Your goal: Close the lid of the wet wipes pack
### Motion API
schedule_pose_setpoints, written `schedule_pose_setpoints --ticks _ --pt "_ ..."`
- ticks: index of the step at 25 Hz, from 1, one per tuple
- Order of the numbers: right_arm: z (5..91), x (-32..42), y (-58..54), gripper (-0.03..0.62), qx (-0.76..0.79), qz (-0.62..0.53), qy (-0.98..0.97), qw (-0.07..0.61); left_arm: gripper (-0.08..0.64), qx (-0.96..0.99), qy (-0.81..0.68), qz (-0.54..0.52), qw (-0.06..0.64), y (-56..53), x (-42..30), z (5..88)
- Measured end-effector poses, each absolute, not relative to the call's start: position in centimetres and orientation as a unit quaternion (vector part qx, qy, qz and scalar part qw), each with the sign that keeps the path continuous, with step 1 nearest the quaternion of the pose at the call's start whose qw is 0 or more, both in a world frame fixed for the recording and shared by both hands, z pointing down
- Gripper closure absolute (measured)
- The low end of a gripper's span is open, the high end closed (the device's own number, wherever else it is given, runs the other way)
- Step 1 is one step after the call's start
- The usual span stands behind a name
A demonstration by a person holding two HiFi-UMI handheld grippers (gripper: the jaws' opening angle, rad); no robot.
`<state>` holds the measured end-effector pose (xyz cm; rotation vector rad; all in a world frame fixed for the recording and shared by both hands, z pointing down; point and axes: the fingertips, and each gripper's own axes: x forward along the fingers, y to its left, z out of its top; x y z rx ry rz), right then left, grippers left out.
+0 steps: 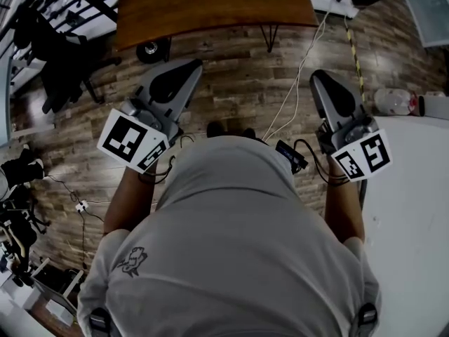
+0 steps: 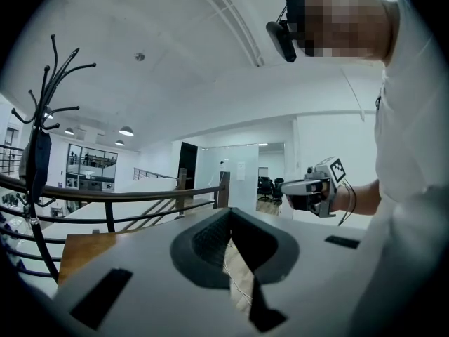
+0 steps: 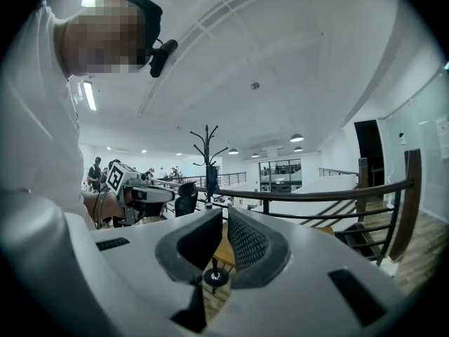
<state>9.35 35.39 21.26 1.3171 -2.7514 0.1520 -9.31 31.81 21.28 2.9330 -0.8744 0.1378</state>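
Floor point(image 1: 238, 83) below left tool point(image 1: 193, 67), right tool point(image 1: 320, 77)

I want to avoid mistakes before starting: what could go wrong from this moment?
1. No wipes pack shows in any view. The left gripper and the right gripper point out over the wooden floor, so the person probably has to find the pack first.
2. A white cable lies on the floor just ahead of the person's shoes; a step forward might catch it.
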Motion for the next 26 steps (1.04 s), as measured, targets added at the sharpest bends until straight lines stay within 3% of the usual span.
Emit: schedule_pose_setpoints --ticks 11,26 --pt "22.0 12.6 35.9 0.545 0.451 0.061 -0.889 0.048 0.546 0.960 -0.271 0.051 0.049 31.7 -7.2 22.1" --pt "22.1 9.3 35.2 0.545 0.454 0.058 -0.888 0.046 0.546 0.962 -0.264 0.041 0.053 31.1 -9.8 22.5"
